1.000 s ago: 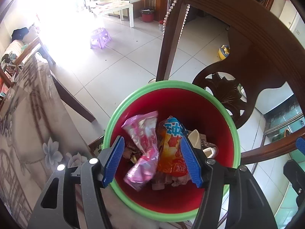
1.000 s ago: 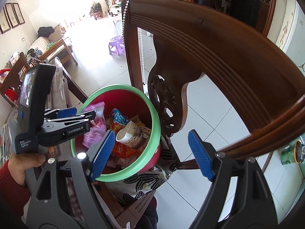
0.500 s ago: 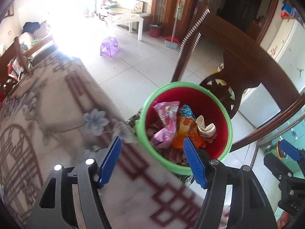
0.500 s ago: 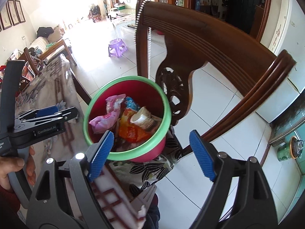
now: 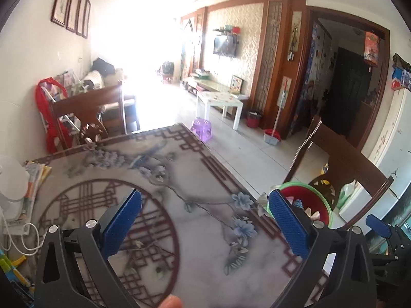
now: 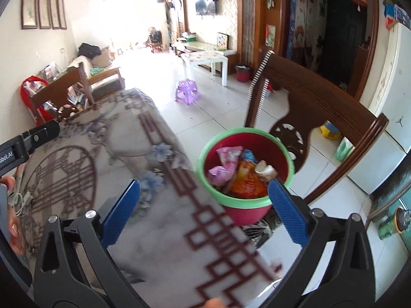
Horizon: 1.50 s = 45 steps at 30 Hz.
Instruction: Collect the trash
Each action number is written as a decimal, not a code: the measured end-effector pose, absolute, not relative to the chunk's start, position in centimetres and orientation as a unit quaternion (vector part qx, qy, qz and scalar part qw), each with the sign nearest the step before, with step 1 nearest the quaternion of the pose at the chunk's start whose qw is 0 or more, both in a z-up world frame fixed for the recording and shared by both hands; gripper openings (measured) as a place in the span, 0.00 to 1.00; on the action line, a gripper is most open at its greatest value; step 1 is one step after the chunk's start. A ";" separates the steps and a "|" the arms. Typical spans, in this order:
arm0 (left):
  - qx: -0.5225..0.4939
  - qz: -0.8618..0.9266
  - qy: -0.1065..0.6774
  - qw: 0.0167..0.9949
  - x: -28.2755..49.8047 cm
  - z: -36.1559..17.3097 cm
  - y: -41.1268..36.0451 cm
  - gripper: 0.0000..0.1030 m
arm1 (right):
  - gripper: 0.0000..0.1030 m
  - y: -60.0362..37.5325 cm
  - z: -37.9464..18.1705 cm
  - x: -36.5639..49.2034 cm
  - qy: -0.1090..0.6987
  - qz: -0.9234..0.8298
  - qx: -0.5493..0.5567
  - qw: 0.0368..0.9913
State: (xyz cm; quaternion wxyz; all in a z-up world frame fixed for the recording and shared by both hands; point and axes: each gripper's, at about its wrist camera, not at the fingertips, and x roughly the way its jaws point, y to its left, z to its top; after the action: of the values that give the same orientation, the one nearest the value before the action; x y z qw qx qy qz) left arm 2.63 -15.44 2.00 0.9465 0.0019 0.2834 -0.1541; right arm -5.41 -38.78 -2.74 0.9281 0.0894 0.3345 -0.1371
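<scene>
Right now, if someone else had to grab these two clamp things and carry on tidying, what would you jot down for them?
Left gripper: jaws opening wide, nothing between them, over the patterned tablecloth.
Right gripper: jaws also opening, nothing between them, over the table edge near the bin.
Red bin with green rim: sits on the chair beside the table. Inside: a pink wrapper, an orange snack bag and a crumpled paper cup.
Done: that trash is binned.
Left: no loose trash shows on the visible tablecloth; check the cluttered far-left edge, which is too unclear to judge.
</scene>
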 end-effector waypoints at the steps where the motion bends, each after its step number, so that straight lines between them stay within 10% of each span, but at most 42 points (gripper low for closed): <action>1: -0.001 -0.147 0.261 0.954 1.9 2.7 -14.3 0.92 | 0.95 -37.6 -2.0 -5.9 0.311 -0.132 0.094 0.937; 6: -0.038 -0.146 0.205 0.967 -0.5 4.9 -10.6 0.92 | 0.96 -32.4 1.4 -9.8 0.145 -0.156 0.081 0.974; 45: -0.059 -0.120 0.241 0.961 -1.6 5.0 -7.8 0.92 | 0.96 -29.2 2.5 -11.5 0.192 -0.195 0.054 0.960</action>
State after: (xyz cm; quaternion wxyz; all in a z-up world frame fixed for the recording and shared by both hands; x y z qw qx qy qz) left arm -1.65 -7.85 5.02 0.9614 -0.0594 0.2406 -0.1200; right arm -11.48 -29.17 2.50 0.9603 0.0544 0.1922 -0.1947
